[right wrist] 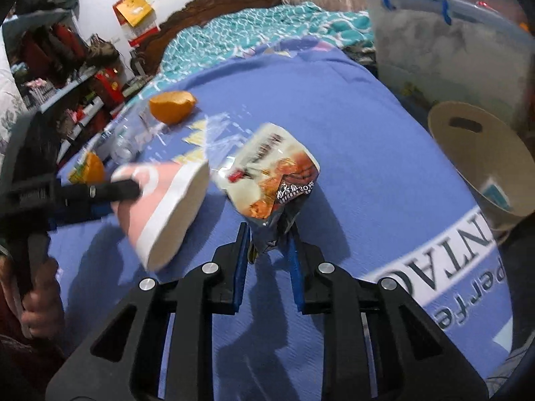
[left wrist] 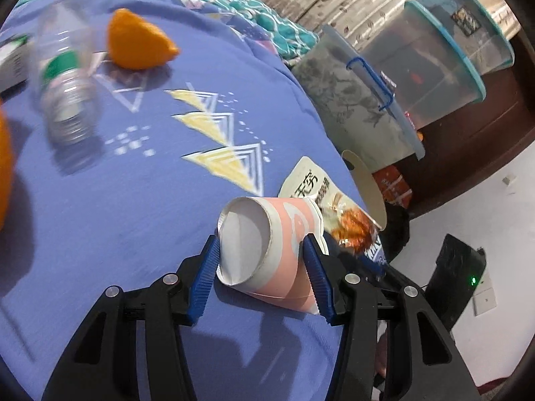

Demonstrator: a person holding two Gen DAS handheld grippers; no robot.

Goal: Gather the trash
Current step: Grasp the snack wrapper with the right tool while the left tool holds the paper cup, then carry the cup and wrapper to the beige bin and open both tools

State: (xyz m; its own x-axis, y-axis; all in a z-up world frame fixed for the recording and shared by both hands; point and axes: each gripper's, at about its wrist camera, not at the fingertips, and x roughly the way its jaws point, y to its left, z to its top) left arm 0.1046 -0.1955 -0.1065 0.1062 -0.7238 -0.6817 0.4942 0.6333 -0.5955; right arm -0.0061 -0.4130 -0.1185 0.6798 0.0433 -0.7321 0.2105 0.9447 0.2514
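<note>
Left claw (left wrist: 262, 260): your blue pads sit about half apart and press both sides of the pink paper cup (left wrist: 267, 250). Cup lies crosswise in the grip, its base toward the lens, its long axis running away to the upper right of the frame. Right claw (right wrist: 269, 244): nearly closed, pinching the dark crimped end of the snack wrapper (right wrist: 267, 173), which stands up and away from the fingers toward frame centre.

Both loads ride clear above the blue bed cover (right wrist: 367, 153). What the coming move turns on, as I judge it, is the tan paper bin (right wrist: 481, 160): it lies at the right edge of the right wrist view, mouth tipped toward you, just off the bed's side. Your right hand looks the nearer of the two, with the wrapper between cup and bin, so the wrapper likely drops first.

Farther off, trash not yet collected: the clear plastic bottle (left wrist: 67, 100) lying on the cover at the left, an orange peel (left wrist: 138, 41) beyond it.

Views differ. Right wrist view shows the bin's open mouth and your left hand (right wrist: 36, 304) on its handle; left wrist view gives only the bin's rim (left wrist: 366, 183) edge-on, behind the wrapper.
</note>
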